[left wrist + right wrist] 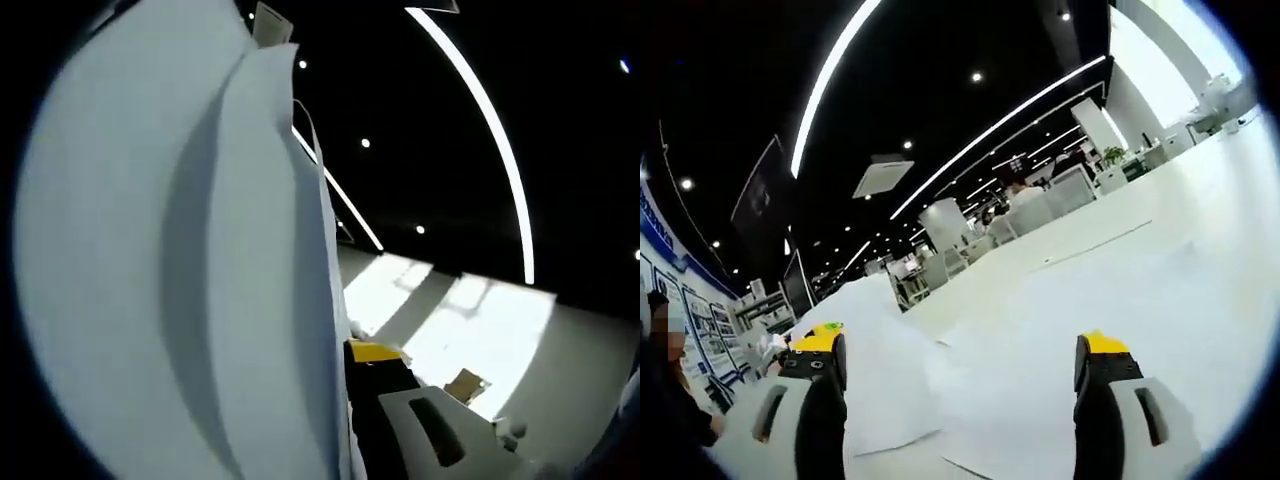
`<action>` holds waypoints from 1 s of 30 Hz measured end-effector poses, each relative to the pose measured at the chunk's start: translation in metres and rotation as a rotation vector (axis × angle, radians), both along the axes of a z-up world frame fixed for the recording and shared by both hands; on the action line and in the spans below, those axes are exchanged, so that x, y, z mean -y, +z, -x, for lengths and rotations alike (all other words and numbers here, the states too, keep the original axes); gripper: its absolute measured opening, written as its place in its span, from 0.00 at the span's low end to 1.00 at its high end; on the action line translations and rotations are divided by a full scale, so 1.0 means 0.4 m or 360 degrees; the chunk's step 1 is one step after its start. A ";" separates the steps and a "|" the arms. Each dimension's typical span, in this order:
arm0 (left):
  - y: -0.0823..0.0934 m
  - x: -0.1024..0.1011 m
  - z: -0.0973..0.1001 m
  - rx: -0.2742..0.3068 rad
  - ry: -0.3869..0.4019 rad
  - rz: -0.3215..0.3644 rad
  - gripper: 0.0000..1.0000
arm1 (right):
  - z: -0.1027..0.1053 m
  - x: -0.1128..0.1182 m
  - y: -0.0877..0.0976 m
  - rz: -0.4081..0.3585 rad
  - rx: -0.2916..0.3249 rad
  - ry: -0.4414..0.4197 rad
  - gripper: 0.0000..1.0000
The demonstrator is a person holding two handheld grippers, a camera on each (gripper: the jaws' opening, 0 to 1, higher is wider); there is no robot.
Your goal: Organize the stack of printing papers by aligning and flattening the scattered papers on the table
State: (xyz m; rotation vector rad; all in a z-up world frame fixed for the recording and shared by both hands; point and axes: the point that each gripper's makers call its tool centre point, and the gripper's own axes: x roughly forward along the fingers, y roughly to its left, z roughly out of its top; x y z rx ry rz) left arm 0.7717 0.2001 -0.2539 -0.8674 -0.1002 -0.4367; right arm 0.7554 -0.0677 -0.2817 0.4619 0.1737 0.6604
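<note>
Printing papers [180,260] take up the left and centre of the left gripper view — white sheets held up close to the lens, bowed into long curved folds, their edges fanned apart rather than flush. In the right gripper view the papers [1090,300] lie spread across a white table [1240,140], overlapping loosely, with one bunch humped up at the left [875,350] and several edges and corners out of line.

Ceiling [740,90]: dark, with long light strips [480,110] and small spot lamps, seen in both views.

Right gripper [958,400]: both jaws stand wide apart, black with yellow tips, nothing between them; they hover low over the spread sheets. Contact with the paper cannot be confirmed.

Left gripper [400,400]: one black jaw with a yellow tip and part of the pale body show at the bottom, hard against the edge of the raised sheets. The other jaw is hidden behind the paper, so whether it clamps the sheets cannot be told.

Background, right gripper view — desks and chairs [1040,215] well beyond the table, and a person's dark sleeve [675,420] at the left edge.
</note>
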 end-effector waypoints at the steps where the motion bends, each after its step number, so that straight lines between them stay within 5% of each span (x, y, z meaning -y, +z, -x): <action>1: 0.000 0.000 0.000 0.0000 0.0001 -0.0001 0.06 | 0.000 0.009 -0.002 0.0022 0.0005 -0.0016 0.90; 30: -0.002 0.009 0.003 0.0004 0.0005 -0.0047 0.06 | -0.021 0.218 -0.040 0.0188 0.0005 -0.0283 0.90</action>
